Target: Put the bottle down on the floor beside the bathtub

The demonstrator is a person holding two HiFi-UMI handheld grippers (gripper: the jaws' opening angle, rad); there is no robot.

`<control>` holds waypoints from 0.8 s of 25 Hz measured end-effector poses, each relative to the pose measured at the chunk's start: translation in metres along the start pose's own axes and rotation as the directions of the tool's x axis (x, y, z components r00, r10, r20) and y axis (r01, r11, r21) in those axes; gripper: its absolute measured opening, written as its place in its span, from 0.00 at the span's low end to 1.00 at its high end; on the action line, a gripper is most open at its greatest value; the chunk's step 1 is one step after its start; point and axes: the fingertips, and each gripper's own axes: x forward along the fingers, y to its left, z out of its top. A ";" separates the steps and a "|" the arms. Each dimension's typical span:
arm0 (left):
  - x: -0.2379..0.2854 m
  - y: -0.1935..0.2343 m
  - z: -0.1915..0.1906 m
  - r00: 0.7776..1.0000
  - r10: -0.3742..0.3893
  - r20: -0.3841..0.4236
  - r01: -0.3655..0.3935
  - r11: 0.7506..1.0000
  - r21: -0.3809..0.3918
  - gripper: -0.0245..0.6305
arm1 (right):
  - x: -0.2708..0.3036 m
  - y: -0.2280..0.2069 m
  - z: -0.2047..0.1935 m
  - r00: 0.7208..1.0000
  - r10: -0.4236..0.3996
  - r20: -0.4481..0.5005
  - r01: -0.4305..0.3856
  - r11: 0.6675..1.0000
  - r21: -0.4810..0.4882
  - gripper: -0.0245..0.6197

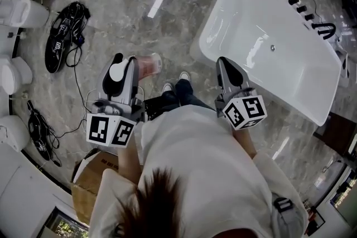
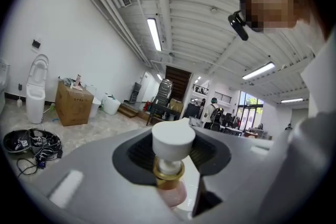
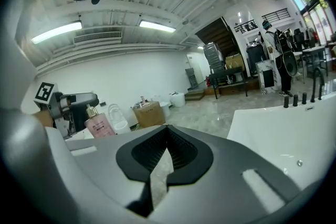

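Note:
A pink bottle (image 1: pixel 149 64) with a gold collar and a white cap (image 2: pixel 173 137) hangs over the grey marble floor, well left of the white bathtub (image 1: pixel 268 36). My left gripper (image 1: pixel 134 63) is shut on it near the neck, and the pink body (image 2: pixel 174 195) shows below the pads. In the right gripper view the same bottle (image 3: pixel 98 122) appears at the left, held up in the air. My right gripper (image 1: pixel 222 62) is shut with nothing in it, hovering just off the tub's near rim (image 3: pixel 283 134).
Black tap fittings (image 1: pixel 312 15) stand at the tub's far side. Toilets (image 1: pixel 19 11) and black cabled gear (image 1: pixel 62 36) lie at the left. A cardboard box (image 1: pixel 92 175) sits behind my left. The person's shoes (image 1: pixel 175 82) stand between the grippers.

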 end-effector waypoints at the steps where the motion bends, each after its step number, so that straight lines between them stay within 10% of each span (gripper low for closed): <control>1: 0.004 -0.001 0.000 1.000 0.003 0.005 -0.003 1.000 -0.001 0.34 | 0.002 -0.004 0.002 1.000 0.003 0.003 -0.003 1.000 -0.001 0.04; 20: 0.045 0.000 0.011 0.998 -0.055 -0.005 0.055 0.998 0.007 0.34 | 0.019 -0.020 0.020 0.999 -0.042 0.033 0.041 0.999 0.026 0.04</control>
